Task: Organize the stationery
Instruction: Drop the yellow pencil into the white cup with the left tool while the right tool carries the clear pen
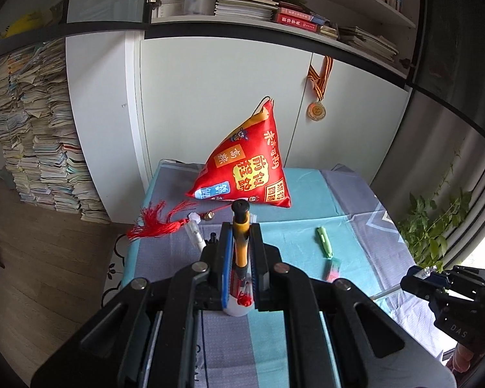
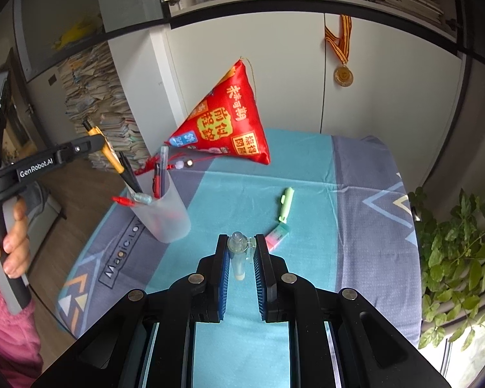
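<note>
Left gripper (image 1: 241, 242) clamped on yellow-and-black pen (image 1: 241, 236) above frosted plastic cup (image 2: 165, 216) of pens, right gripper (image 2: 241, 252) pinching clear-capped white pen (image 2: 237, 255) over teal-and-grey tablecloth (image 2: 307, 168), pale green highlighter (image 2: 286, 203) and pink-green eraser (image 2: 276, 233) lying loose beside red pyramid cushion (image 2: 226, 119).

Table under a blue-grey patterned cloth (image 2: 355, 200). On it: translucent pen cup (image 2: 165, 213), green highlighter (image 2: 286, 203), pink-green eraser (image 2: 276, 233), red triangular pillow (image 2: 226, 119) with tassel.

Frosted plastic cup (image 2: 165, 216), glossy pouch (image 2: 229, 119)
</note>
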Demonstrator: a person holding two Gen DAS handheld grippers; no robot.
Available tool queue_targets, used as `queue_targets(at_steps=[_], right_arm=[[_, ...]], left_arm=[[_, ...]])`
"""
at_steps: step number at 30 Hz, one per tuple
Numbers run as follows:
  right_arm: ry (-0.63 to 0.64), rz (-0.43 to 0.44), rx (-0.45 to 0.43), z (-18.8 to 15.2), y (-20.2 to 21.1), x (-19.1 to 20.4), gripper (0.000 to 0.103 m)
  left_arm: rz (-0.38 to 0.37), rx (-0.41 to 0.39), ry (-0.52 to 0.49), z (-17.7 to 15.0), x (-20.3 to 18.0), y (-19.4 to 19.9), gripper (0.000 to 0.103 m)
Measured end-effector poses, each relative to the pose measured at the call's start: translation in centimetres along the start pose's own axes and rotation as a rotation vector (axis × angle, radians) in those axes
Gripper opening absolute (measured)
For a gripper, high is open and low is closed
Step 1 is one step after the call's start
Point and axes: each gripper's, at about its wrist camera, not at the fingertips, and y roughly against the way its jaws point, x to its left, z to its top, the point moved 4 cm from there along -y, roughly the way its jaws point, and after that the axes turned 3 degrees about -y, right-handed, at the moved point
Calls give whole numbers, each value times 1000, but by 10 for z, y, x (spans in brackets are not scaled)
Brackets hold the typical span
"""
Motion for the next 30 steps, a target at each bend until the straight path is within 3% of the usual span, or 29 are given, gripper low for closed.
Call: queue_targets(at_steps=[7, 16, 24, 30], right_arm=[[13, 2, 2, 2, -3, 9, 16], [3, -12, -8, 7, -3, 7, 16], [9, 9, -18, 18, -6, 16, 16], [25, 24, -34, 28, -6, 27, 16]], left_arm=[[-43, 15, 7, 6, -9, -20, 8], [-51, 116, -13, -12, -16, -56, 8], [-70, 136, -27, -19, -18, -57, 8], [-72, 100, 6, -16, -8, -41, 8]])
